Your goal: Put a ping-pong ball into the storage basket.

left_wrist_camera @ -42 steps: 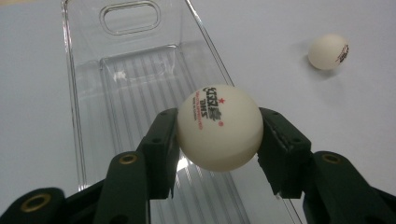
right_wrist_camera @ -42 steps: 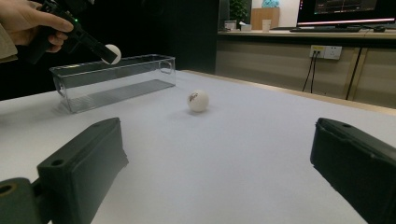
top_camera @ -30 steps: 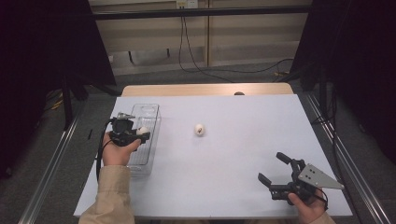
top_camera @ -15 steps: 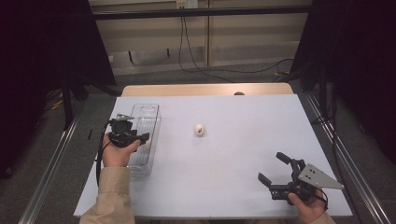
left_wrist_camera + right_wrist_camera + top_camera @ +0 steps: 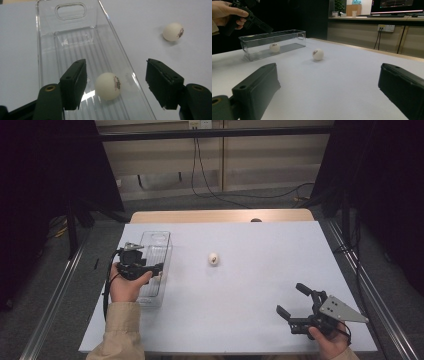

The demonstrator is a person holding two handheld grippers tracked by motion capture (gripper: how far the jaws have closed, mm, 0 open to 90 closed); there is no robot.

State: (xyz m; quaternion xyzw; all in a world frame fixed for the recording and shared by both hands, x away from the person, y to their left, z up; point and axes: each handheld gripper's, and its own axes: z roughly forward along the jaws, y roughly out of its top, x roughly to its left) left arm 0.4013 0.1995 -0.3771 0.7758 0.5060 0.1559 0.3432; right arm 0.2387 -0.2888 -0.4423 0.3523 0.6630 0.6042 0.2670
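A clear plastic bin (image 5: 156, 245) stands at the table's left. Inside it a white ping-pong ball (image 5: 108, 85) rests on the ribbed floor (image 5: 75, 47); the same ball (image 5: 274, 47) is seen through the bin wall. My left gripper (image 5: 159, 269) hovers over the bin's near half. Its jaws have just been opening, and the left gripper (image 5: 116, 63) is open, the ball lying below the gap untouched. A second white ball (image 5: 213, 259) lies on the table's middle (image 5: 173, 31). My right gripper (image 5: 290, 298) stands open at the near right, nothing between its jaws.
The white table top (image 5: 260, 245) stretches bare between the bin and the right gripper. A wooden strip (image 5: 220, 216) runs along its far edge. Metal rails (image 5: 55, 285) flank the table. The bin has a handle cut-out (image 5: 70, 10) at its far end.
The left gripper's jaws have spread apart over the bin while the hand stayed nearly in place. The right gripper and the ball on the table are where they were.
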